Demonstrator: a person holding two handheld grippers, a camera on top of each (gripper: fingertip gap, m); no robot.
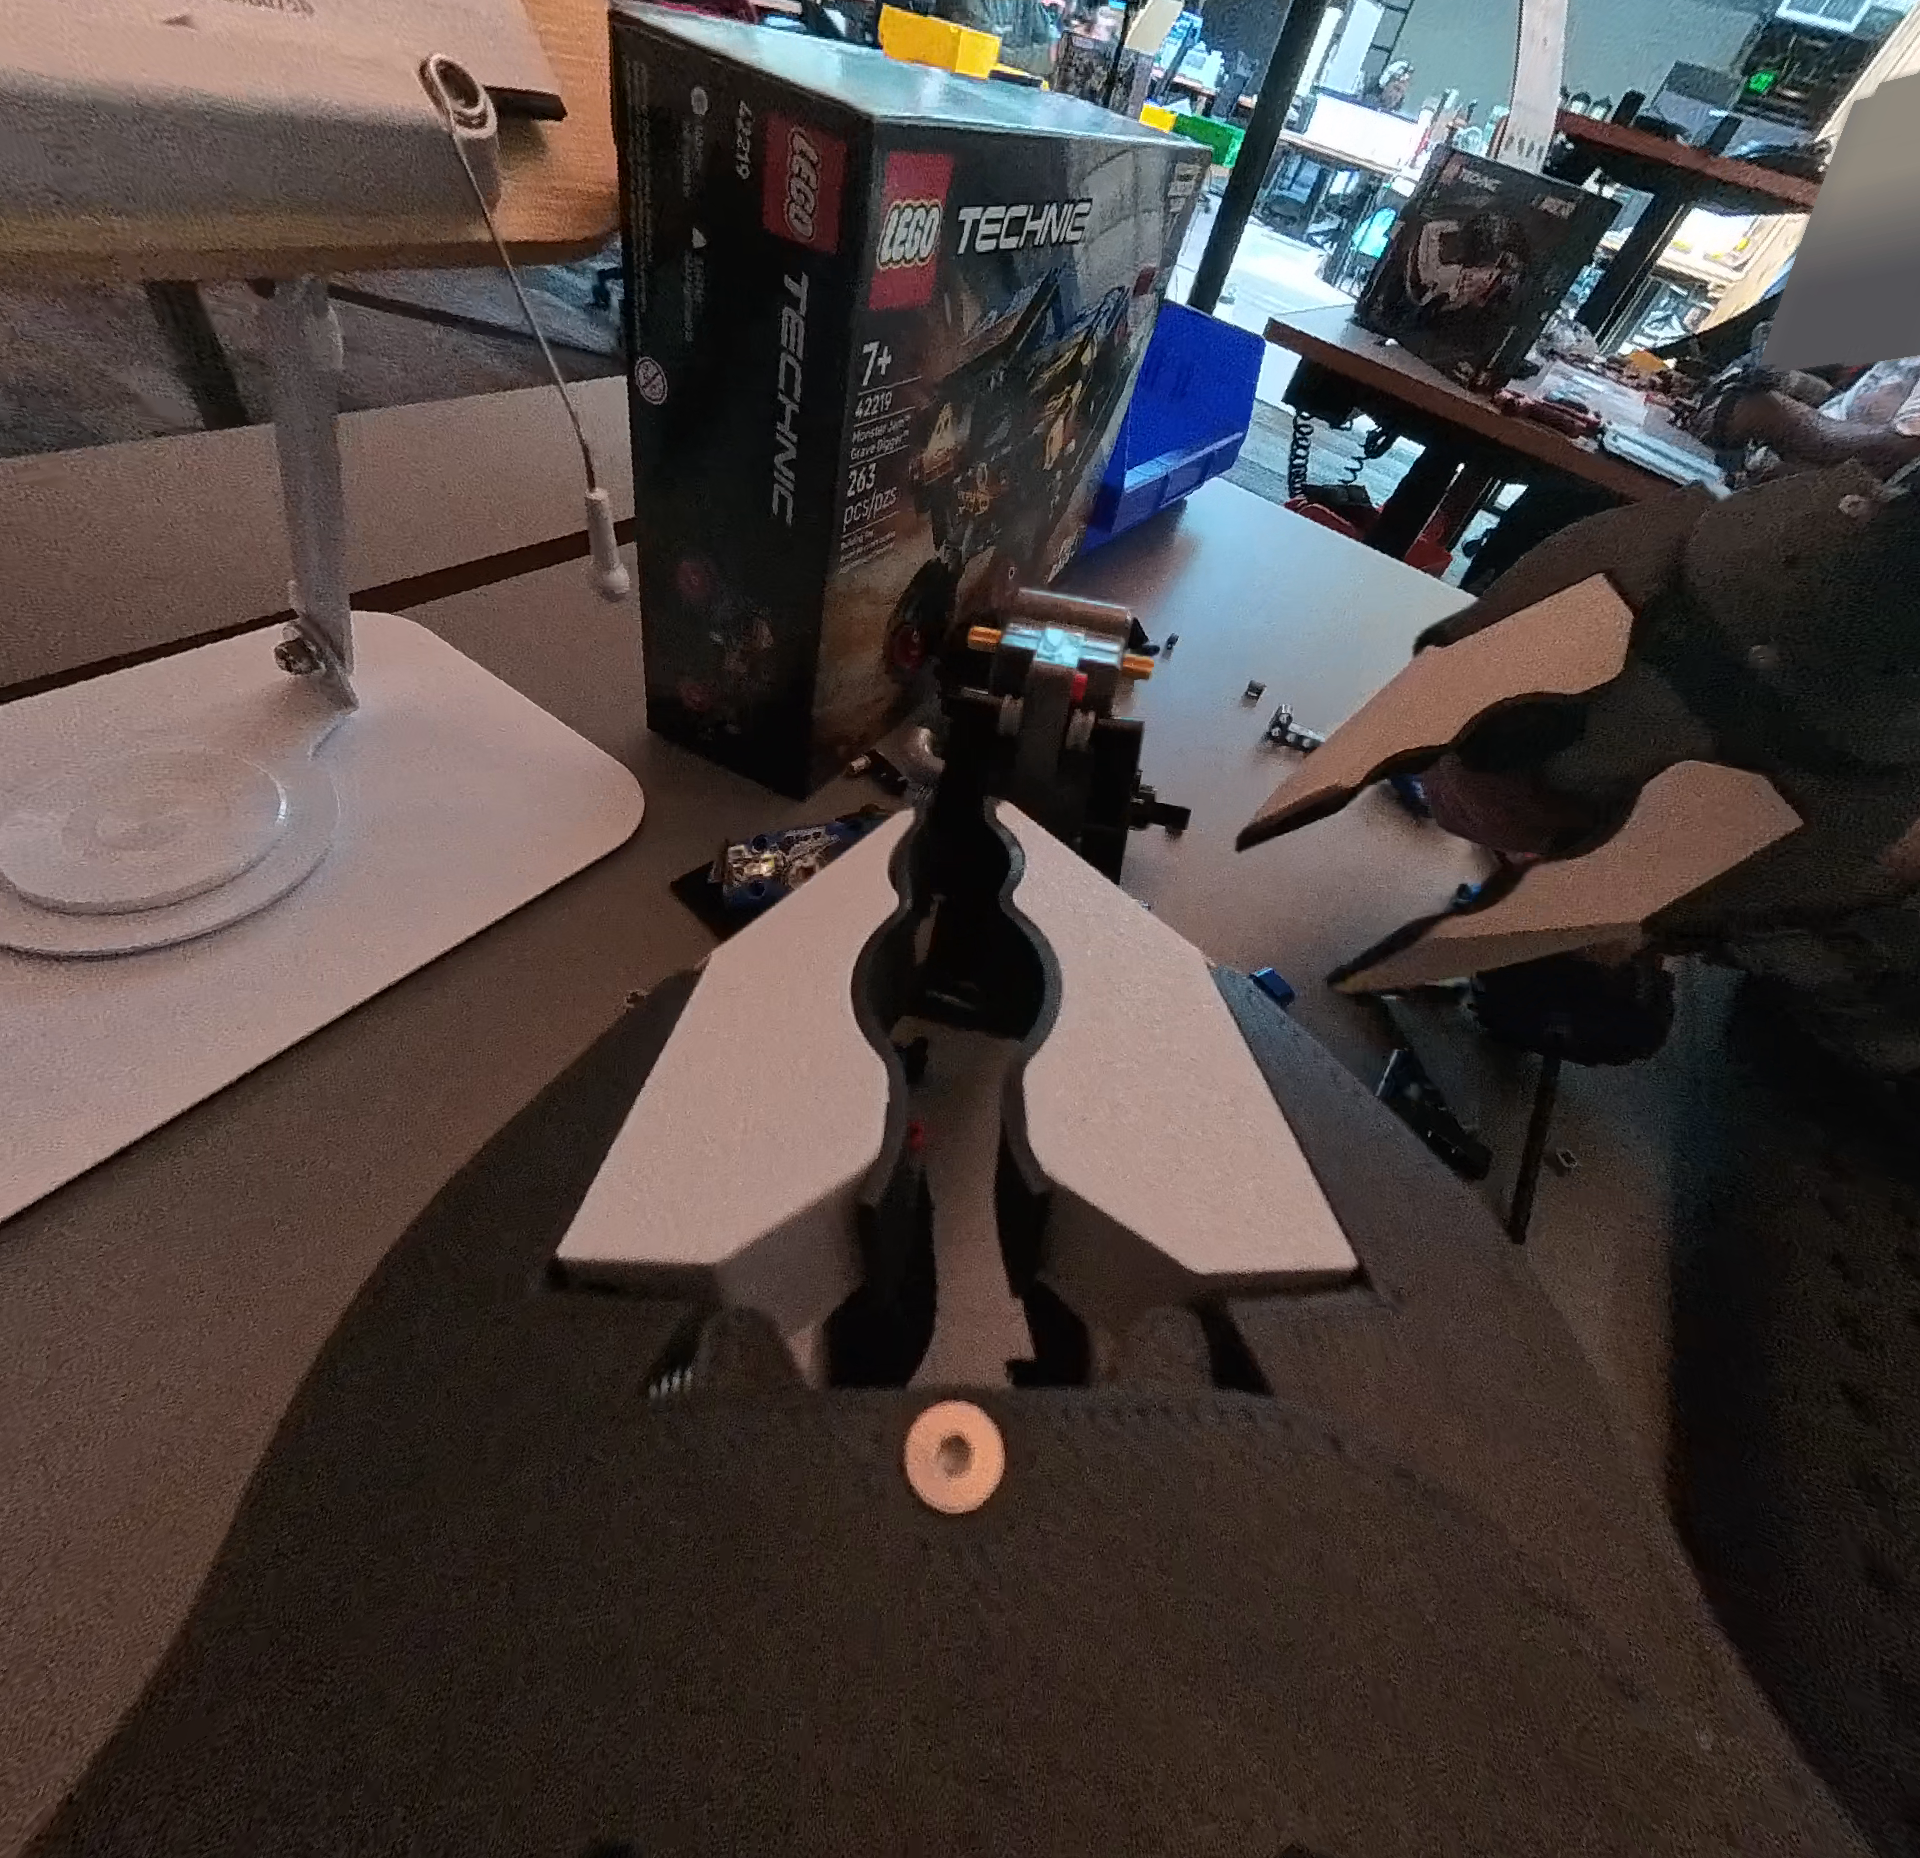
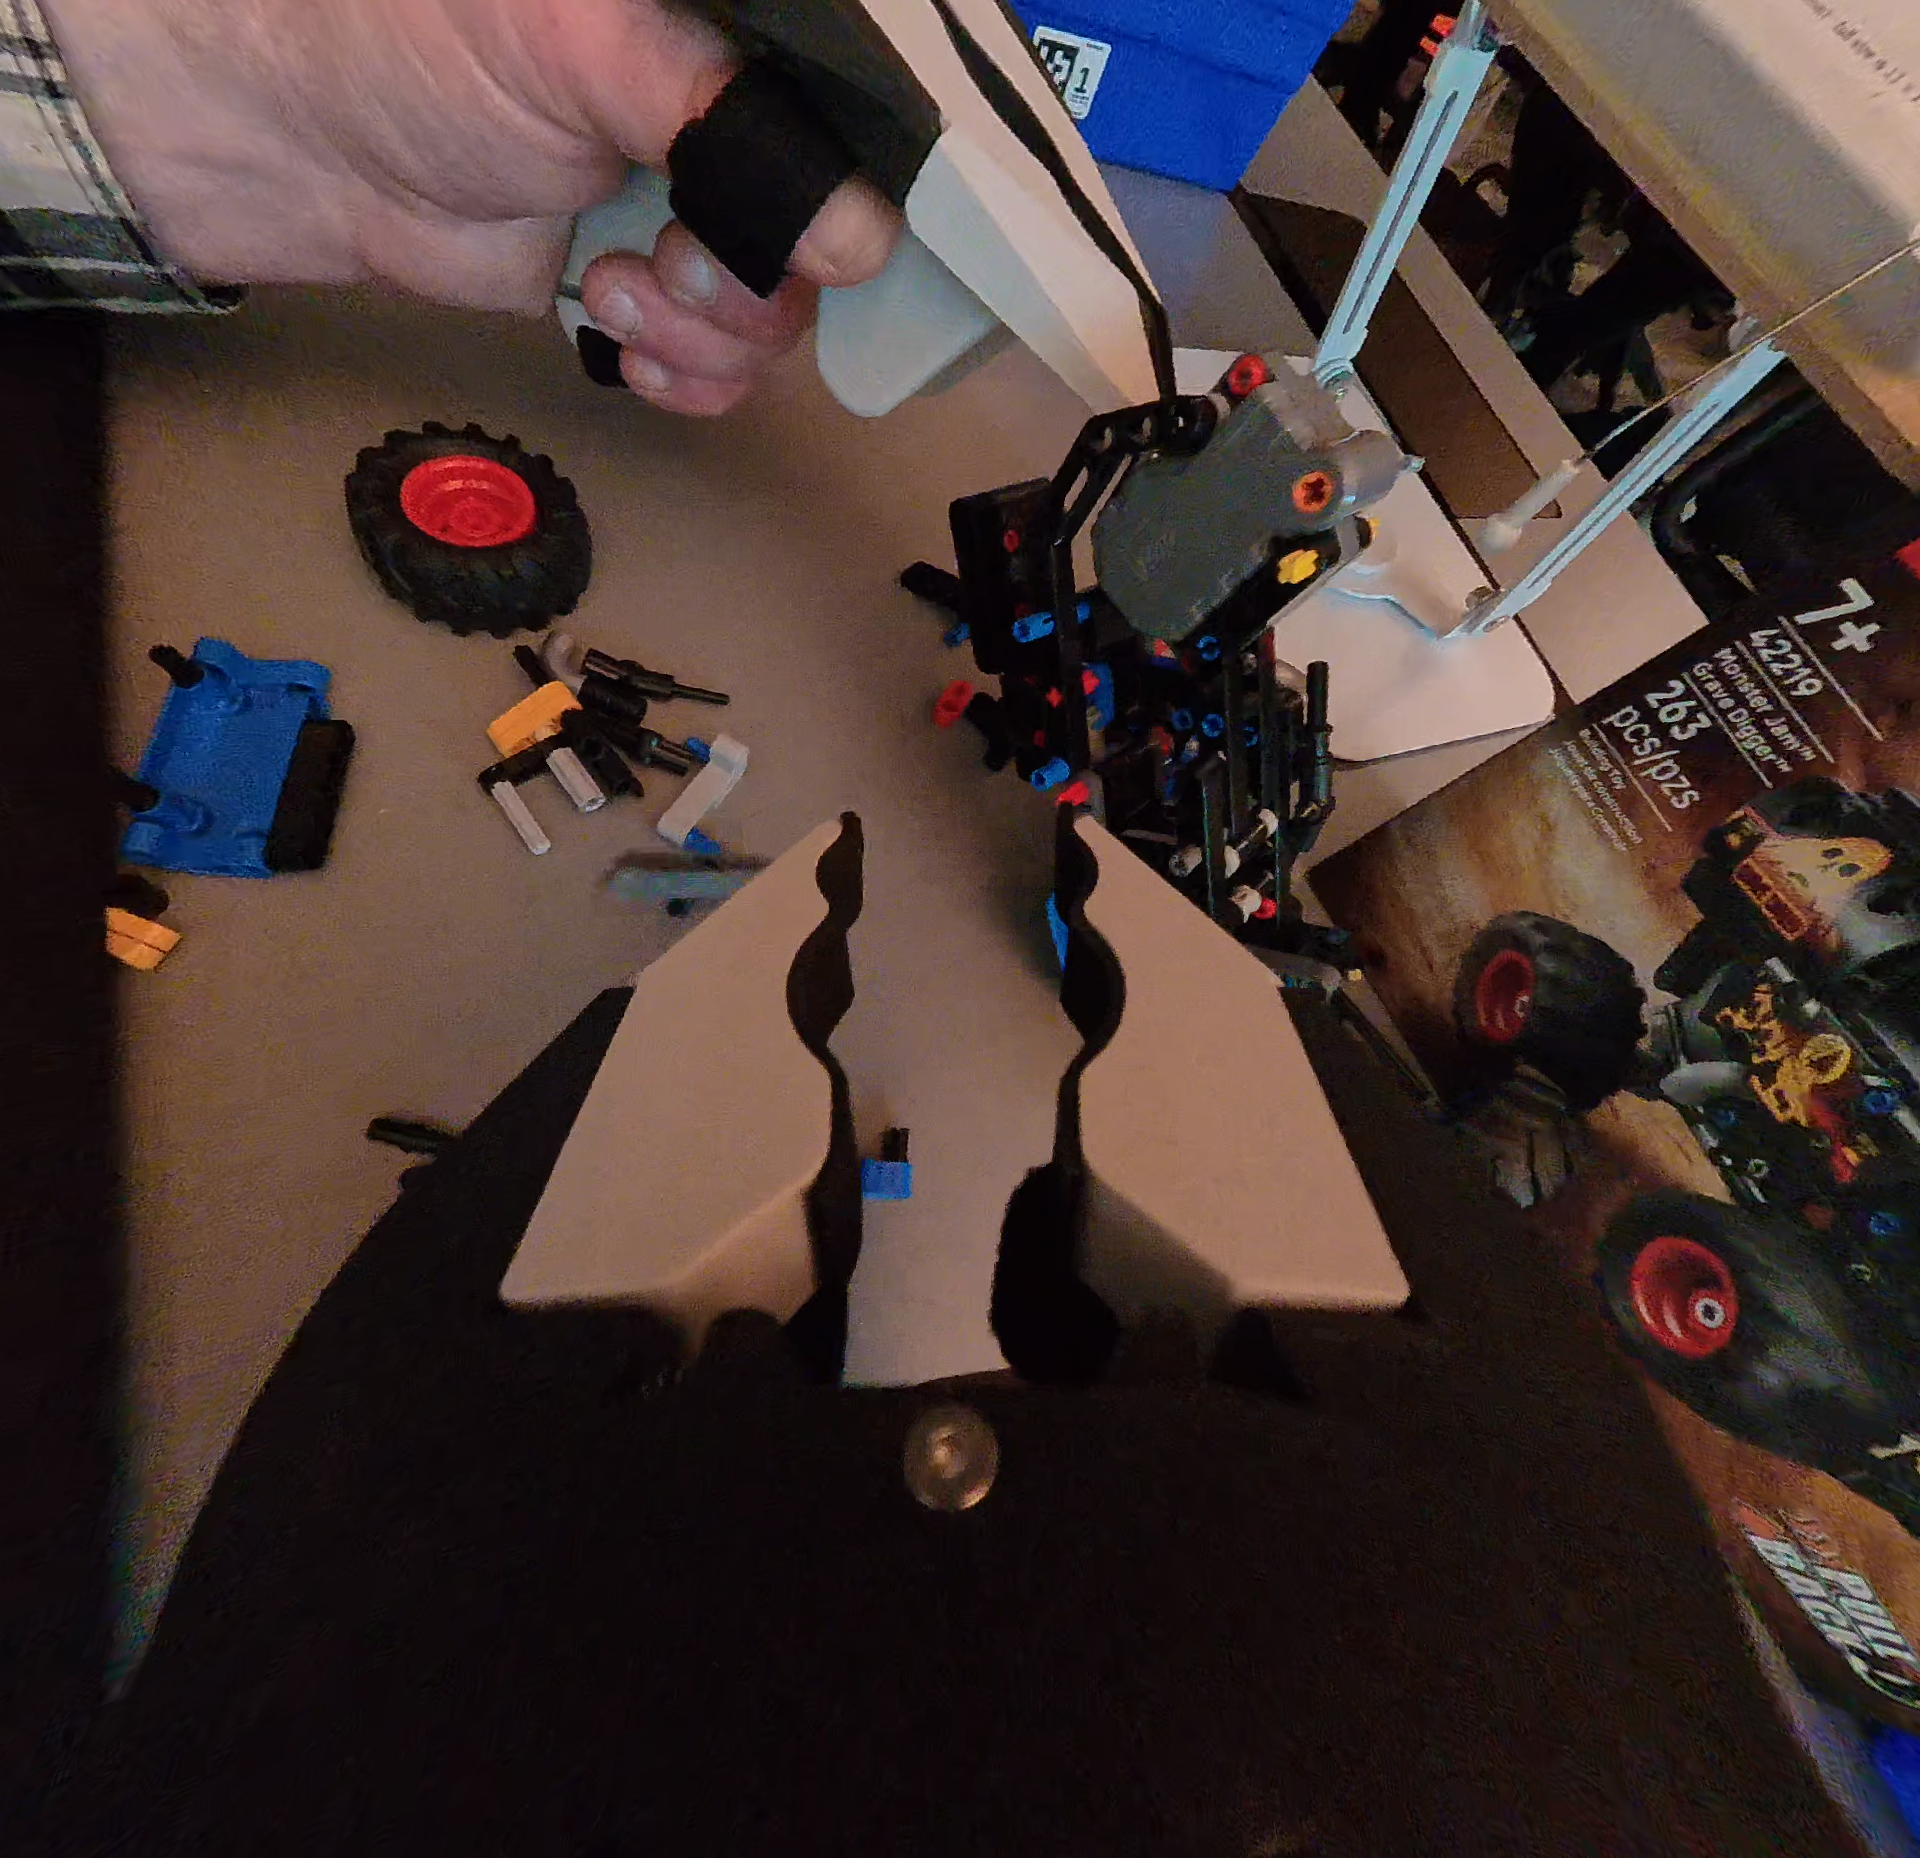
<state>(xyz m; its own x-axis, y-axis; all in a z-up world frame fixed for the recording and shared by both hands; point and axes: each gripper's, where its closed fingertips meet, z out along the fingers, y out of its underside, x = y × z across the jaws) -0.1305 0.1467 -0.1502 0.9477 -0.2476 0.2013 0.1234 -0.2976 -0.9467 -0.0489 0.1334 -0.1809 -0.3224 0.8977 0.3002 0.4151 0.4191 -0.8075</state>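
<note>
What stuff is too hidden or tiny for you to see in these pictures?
- Left wrist view: the left gripper covers the lower part of the brick model, so the grip point is hidden.
- Left wrist view: the specks on the table are too small to tell.
- Right wrist view: the toy box is cut off by the right edge.

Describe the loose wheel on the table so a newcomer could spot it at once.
Start at the blue panel piece lying at the table's left edge in the right wrist view. Up and right of it lies the wheel, alone on bare tabletop. It is the only round part: knobby black tyre, red hub.
</note>
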